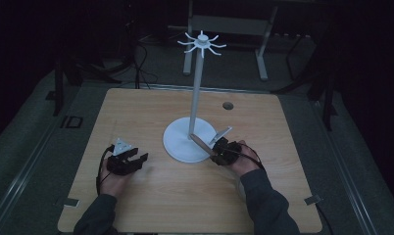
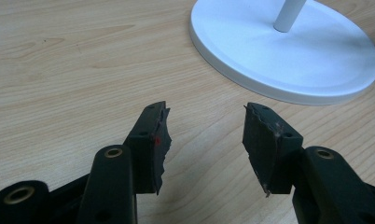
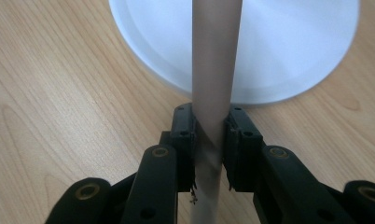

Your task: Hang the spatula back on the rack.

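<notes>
A person seated at a wooden surface (image 1: 136,205) works in dim light with a pair of hand-held tongs, one in each hand. The right tongs (image 3: 209,140) are clamped on a brown cardboard tube (image 3: 216,70), their two black jaws pressed flat against its sides in the right gripper view; in the high view the tube (image 1: 201,143) slants from the right tongs (image 1: 223,152) toward the foot of a white stand (image 1: 197,93), its far end lying over the stand's round base (image 1: 178,142), though whether it touches the base or the pole cannot be told. The left tongs (image 2: 204,140) rest low over bare wood to the left of the base, jaws apart and holding nothing, as the left gripper view shows; from above, the left tongs (image 1: 128,161) sit well apart from the tube, the hand (image 1: 114,178) behind them on the surface. The stand rises to a crown of curved white hooks (image 1: 202,43), all of them bare. A small dark hole (image 1: 228,105) marks the surface behind the stand. Judged from how things lie, the work appears to be in an early or middle stage: the tube is gripped and carried to the stand, but it is not yet set anywhere for good, and what remains is to place or release it, with the free left tongs available to steady the stand or the tube.
</notes>
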Demonstrator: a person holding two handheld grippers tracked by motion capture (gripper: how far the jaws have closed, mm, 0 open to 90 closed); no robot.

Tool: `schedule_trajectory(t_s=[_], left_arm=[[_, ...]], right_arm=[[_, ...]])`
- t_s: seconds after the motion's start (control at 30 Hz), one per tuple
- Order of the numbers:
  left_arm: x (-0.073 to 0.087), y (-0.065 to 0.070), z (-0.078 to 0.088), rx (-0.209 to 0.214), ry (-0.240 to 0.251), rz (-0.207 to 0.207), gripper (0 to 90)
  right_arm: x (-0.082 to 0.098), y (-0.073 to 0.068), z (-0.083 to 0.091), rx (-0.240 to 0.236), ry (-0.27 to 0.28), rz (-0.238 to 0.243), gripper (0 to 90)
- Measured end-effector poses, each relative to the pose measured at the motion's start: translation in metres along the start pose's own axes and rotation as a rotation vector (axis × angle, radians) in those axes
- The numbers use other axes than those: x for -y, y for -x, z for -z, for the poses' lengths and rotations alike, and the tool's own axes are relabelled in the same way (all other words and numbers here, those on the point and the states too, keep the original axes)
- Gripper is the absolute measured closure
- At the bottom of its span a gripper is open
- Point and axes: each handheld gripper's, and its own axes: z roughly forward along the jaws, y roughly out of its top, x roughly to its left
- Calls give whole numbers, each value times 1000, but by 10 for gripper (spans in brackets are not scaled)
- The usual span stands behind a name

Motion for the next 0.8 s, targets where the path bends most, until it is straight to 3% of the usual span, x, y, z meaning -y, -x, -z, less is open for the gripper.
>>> schedule_trajectory(t_s=[0.23,0.4,0.8], left_arm=[[0,0,1,-1,2,0,503],[0,1,0,-3,0,-8,503],[0,1,0,-3,2,-4,503]], right_arm=[[5,0,13,22,56,-9,756],[12,1,27,40,139,-37,757],[21,5,51,88,281,-88,757]])
